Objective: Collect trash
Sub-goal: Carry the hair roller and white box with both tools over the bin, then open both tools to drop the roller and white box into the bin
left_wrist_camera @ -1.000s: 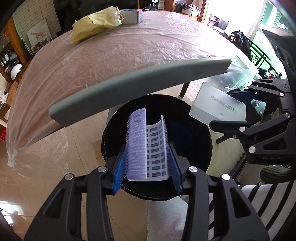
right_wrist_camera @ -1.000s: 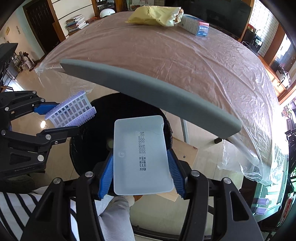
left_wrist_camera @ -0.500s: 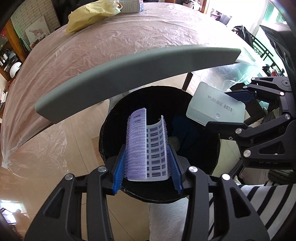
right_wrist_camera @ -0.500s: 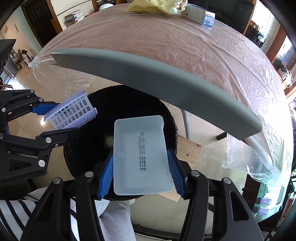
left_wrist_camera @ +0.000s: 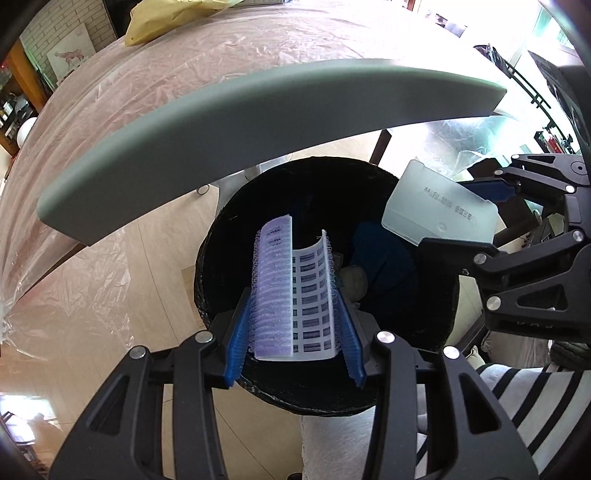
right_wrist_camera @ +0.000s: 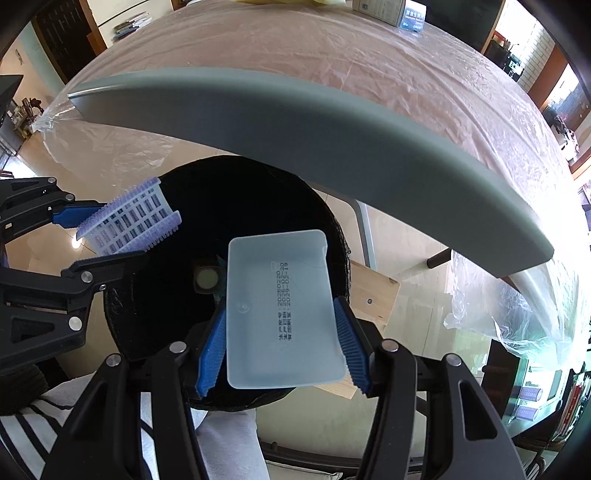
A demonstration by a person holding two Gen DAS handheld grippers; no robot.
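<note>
My left gripper (left_wrist_camera: 293,343) is shut on a bent white and purple plastic rack (left_wrist_camera: 291,291) and holds it over the open black trash bin (left_wrist_camera: 436,332). My right gripper (right_wrist_camera: 282,347) is shut on a frosted translucent plastic lid (right_wrist_camera: 280,306) and holds it over the bin's (right_wrist_camera: 155,332) right rim. Each gripper shows in the other's view: the right one with the lid (left_wrist_camera: 439,218), the left one with the rack (right_wrist_camera: 129,218). Dark blue trash and a small round item lie inside the bin.
A grey table edge (left_wrist_camera: 258,122) juts over the bin's far side. The plastic-covered table (right_wrist_camera: 369,55) carries a yellow bag (left_wrist_camera: 166,18) and a small box (right_wrist_camera: 391,11). A wooden board (right_wrist_camera: 373,291) lies on the floor right of the bin. My striped sleeve (left_wrist_camera: 524,406) is at lower right.
Both grippers have moved forward and lower toward the bin, which now looks larger. The table edge has shifted up in both views. Both grips are unchanged.
</note>
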